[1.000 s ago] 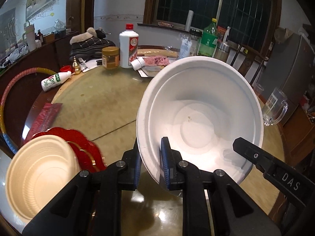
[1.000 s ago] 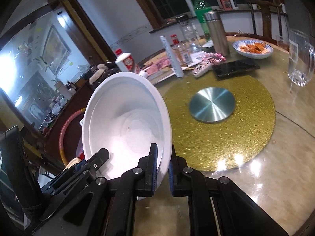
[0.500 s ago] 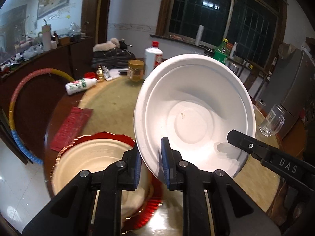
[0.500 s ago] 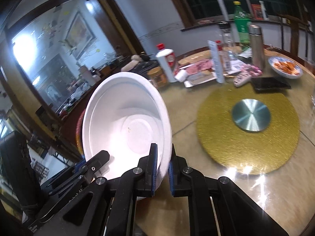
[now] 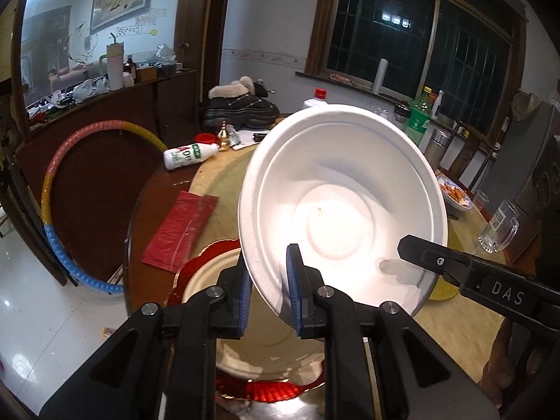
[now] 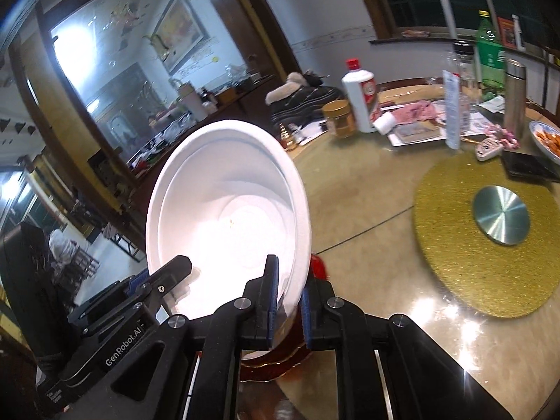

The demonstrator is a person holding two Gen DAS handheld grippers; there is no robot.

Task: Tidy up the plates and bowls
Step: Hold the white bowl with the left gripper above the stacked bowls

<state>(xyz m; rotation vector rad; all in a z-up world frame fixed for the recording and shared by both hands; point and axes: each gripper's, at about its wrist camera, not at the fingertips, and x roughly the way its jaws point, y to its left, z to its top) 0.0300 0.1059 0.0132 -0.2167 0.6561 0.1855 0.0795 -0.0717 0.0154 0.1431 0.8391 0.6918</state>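
Note:
A large white bowl (image 5: pixel 343 210) is held tilted in the air by both grippers. My left gripper (image 5: pixel 267 287) is shut on its near-left rim. My right gripper (image 6: pixel 288 292) is shut on its near-right rim; the bowl also shows in the right wrist view (image 6: pixel 227 217). Below it, a cream bowl (image 5: pixel 259 343) sits on a red plate (image 5: pixel 266 390) at the table's near edge. The red plate's edge also shows under the right gripper (image 6: pixel 316 267). The white bowl hangs right over the cream bowl.
The round table (image 6: pixel 367 182) carries a gold turntable mat (image 6: pixel 490 245), a white liquor bottle (image 6: pixel 360 98), a jar (image 6: pixel 337 113), a glass mug (image 5: pixel 498 227), a food dish (image 5: pixel 455 192) and a red packet (image 5: pixel 182 227). A hula hoop (image 5: pixel 52 182) leans on the left.
Both grippers have carried the white bowl back and to the left, over the cream bowl and red plate, which now lie directly beneath it.

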